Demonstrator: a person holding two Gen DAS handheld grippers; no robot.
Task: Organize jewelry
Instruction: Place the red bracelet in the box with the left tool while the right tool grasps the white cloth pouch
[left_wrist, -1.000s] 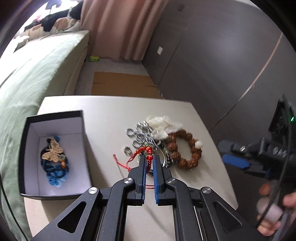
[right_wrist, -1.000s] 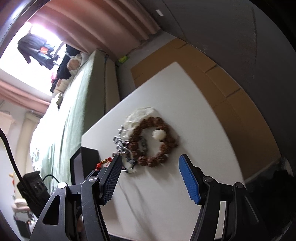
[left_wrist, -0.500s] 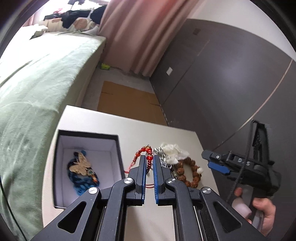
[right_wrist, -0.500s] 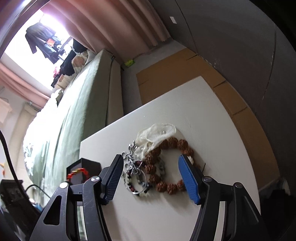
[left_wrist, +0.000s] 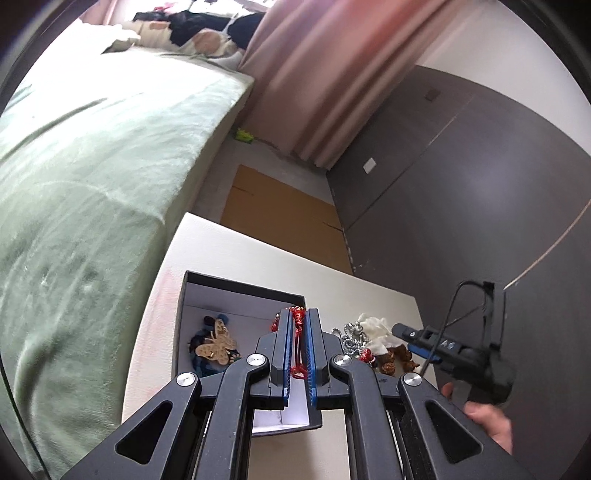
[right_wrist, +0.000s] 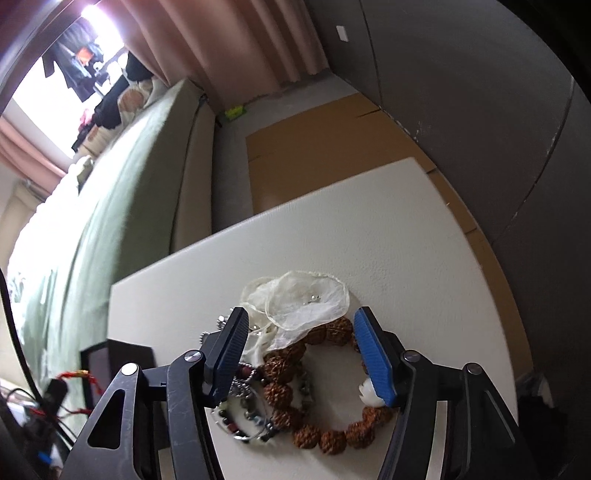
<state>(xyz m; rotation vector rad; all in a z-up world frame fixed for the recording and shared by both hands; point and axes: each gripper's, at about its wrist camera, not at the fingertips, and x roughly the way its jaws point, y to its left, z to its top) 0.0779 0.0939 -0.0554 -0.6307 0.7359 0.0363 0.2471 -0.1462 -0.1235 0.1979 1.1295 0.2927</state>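
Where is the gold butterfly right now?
In the left wrist view, the gold butterfly lies inside the open black box, left of the left gripper that holds the red bracelet.

Green bed (left_wrist: 92, 177), pink curtain (left_wrist: 332, 74), cardboard (right_wrist: 325, 147).

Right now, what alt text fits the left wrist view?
The left tool, shut on a red beaded cord bracelet, hangs over an open dark box that holds a butterfly ornament. To the right, more jewelry is heaped on the white table, with the right tool reaching in above it.
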